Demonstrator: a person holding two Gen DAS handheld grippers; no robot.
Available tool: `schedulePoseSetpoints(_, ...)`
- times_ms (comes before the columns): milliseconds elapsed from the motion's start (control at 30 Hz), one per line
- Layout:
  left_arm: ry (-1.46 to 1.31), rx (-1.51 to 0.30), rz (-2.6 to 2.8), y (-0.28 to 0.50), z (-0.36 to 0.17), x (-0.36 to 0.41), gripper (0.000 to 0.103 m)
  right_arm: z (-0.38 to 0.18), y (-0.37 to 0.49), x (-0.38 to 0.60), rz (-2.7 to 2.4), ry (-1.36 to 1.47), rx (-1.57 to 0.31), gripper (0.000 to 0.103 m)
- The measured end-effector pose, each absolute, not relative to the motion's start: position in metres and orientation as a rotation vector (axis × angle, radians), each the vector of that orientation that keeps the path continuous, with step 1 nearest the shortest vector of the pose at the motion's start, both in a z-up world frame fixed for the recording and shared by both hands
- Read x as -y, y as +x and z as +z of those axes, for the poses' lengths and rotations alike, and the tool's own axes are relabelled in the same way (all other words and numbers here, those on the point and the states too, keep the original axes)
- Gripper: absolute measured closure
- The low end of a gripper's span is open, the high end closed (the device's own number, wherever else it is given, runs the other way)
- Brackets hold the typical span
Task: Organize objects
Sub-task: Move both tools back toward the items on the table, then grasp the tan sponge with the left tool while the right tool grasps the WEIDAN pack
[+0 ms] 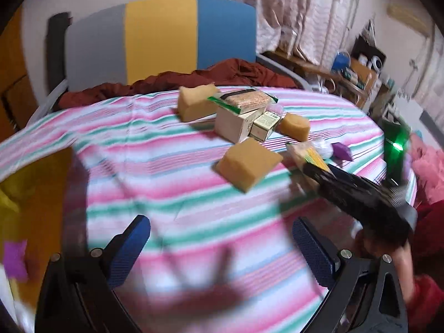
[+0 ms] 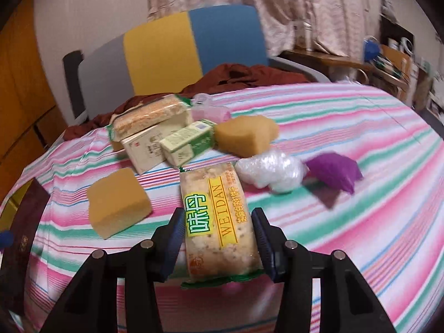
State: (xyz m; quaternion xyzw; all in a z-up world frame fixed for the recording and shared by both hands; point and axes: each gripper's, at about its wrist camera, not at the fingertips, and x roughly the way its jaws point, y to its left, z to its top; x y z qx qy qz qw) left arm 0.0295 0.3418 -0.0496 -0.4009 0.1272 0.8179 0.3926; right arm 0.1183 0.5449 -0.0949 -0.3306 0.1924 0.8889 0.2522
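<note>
Your right gripper is pinching a cracker packet labelled WEIDAN, one blue pad on each long side, with the packet's far end pointing away over the striped cloth that covers the desk. In the left wrist view the same right gripper reaches in from the right edge, blurred, with the packet's end sticking out ahead of it.

Your left gripper is spread wide with nothing between its blue pads; below it you see only the cloth and a shadow.

Just left of the held packet lies a yellow sponge block, flat on the cloth. Beyond it is a small heap: a cream box with a second cracker packet lying on top, and a small green-and-white carton leaning against the box's right side. A rounded sponge lies just beside the carton on the right. In front of that sponge lie a crumpled clear plastic wrap and, to its right, a purple piece; whether those two touch cannot be told through the blur. A pink, translucent item shows behind the heap.

From the left wrist view, a third sponge stands at the far left of the heap, touching the second packet's end. A chair back in grey, yellow and blue rises behind the desk, with a rust-red cloth bunched at the desk's far edge.
</note>
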Motion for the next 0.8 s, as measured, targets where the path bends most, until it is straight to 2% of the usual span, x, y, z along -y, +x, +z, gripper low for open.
schedulePoseSetpoints(333, -0.881, -0.685, 2.003, 0.000, -0.078, -0.437, 0.000, -0.098, 0.134, -0.552, 2.380, -0.784, -0.606, 0.054)
schedulePoseSetpoints(467, -0.868, -0.683, 1.991, 0.000, -0.087, -0.445, 0.001, -0.101, 0.134, -0.555, 2.371, -0.788, -0.616, 0.054)
schedulePoseSetpoints(533, -0.880, -0.629, 1.983, -0.001, -0.091, -0.444, 0.008, -0.101, 0.132, -0.555, 2.370, -0.791, -0.604, 0.054)
schedulePoseSetpoints(600, -0.927, -0.579, 1.982, -0.004, -0.098, -0.443, 0.032, -0.101, 0.132, -0.554, 2.369, -0.788, -0.597, 0.054)
schedulePoseSetpoints(800, -0.896, -0.515, 2.025, 0.000, -0.102, -0.428, 0.040, -0.099, 0.134, -0.552, 2.367, -0.773, -0.578, 0.054)
